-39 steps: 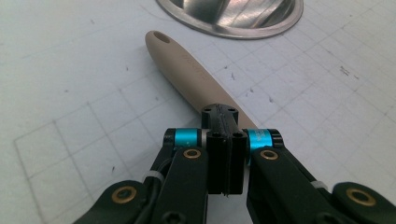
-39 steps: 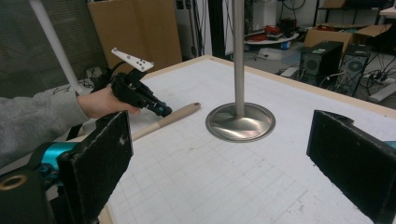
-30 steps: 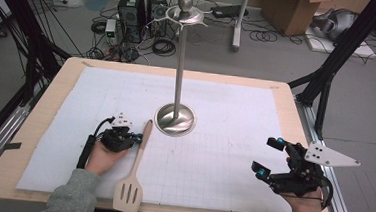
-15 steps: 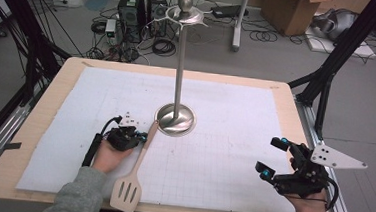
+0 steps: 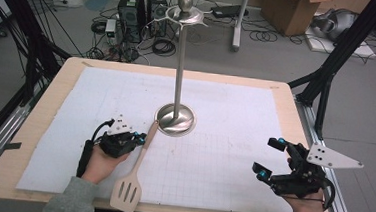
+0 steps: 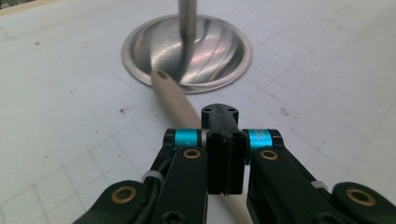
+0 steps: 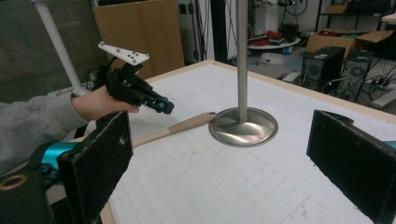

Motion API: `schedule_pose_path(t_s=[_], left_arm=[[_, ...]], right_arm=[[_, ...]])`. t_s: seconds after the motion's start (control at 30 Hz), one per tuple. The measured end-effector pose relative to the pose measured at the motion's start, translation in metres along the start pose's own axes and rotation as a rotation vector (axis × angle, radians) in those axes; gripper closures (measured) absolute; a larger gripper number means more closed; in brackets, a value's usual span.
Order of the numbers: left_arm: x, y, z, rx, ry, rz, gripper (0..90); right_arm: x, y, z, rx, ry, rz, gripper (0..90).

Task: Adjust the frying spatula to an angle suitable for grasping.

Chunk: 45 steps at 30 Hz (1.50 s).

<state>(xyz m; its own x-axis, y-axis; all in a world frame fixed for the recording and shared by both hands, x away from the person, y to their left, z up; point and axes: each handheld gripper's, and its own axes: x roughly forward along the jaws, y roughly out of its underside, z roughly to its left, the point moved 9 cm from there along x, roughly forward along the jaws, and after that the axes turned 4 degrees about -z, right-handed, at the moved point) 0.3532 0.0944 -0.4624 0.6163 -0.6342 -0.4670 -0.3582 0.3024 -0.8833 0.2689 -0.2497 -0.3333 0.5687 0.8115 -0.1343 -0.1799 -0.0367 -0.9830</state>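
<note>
Clamped shut, the left gripper [image 5: 137,138] had its two black jaws pressed flat together, and whether they pinched the wooden slotted spatula [image 5: 136,175] or merely hovered over its handle could not be told: in the left gripper view the closed pads [image 6: 224,161] sat directly above the pale handle, which ran on from under them toward the stand.

Taking the metal utensil stand [image 5: 175,119] as the landmark: the spatula lay on the white grid mat [image 5: 222,158] on the near-left side of the stand's round base, its slotted blade nearest the person at the mat's front edge, its handle slanting up and away until the tip with the hanging hole [image 6: 162,74] reached the base rim, touching it or just short of it. The left gripper sat over the handle's upper part, near the base. The right gripper [image 5: 271,158] hung well to the near-right of the stand, its jaws wide apart and empty.

The step in hand looked like picking up the spatula by its handle. Next would likely come lifting it clear and carrying the hole up to a hook on the crown [image 5: 184,13] atop the post, which calls for a firm grip.
</note>
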Motion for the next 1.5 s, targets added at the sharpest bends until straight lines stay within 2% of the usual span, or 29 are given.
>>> schedule_pose_path(t_s=[0.23,0.37,0.57,0.67,0.87,1.2,1.5], left_arm=[[-0.005,0.013,-0.012,-0.01,0.018,-0.008,89.6],[-0.004,0.018,-0.017,0.016,0.024,0.025,89.5],[-0.007,0.025,-0.03,0.065,0.035,0.062,89.6],[-0.007,0.029,-0.031,0.057,0.035,0.079,89.6],[-0.003,0.037,-0.038,0.086,0.042,0.125,89.6],[-0.001,0.046,-0.039,0.114,0.048,0.187,89.6],[-0.002,0.048,-0.038,0.108,0.059,0.188,89.6]], right_arm=[[0.002,0.002,-0.001,-0.001,0.0,0.009,6.0],[0.003,0.004,-0.002,0.012,0.001,0.016,6.0],[0.003,0.002,0.001,0.0,-0.005,0.009,6.0],[0.002,0.001,0.001,-0.003,-0.004,0.01,6.0],[0.004,0.002,0.003,0.0,-0.011,0.015,6.0],[0.002,0.001,0.004,-0.003,-0.006,0.009,6.0],[0.003,0.004,0.003,-0.002,-0.007,0.018,6.0]])
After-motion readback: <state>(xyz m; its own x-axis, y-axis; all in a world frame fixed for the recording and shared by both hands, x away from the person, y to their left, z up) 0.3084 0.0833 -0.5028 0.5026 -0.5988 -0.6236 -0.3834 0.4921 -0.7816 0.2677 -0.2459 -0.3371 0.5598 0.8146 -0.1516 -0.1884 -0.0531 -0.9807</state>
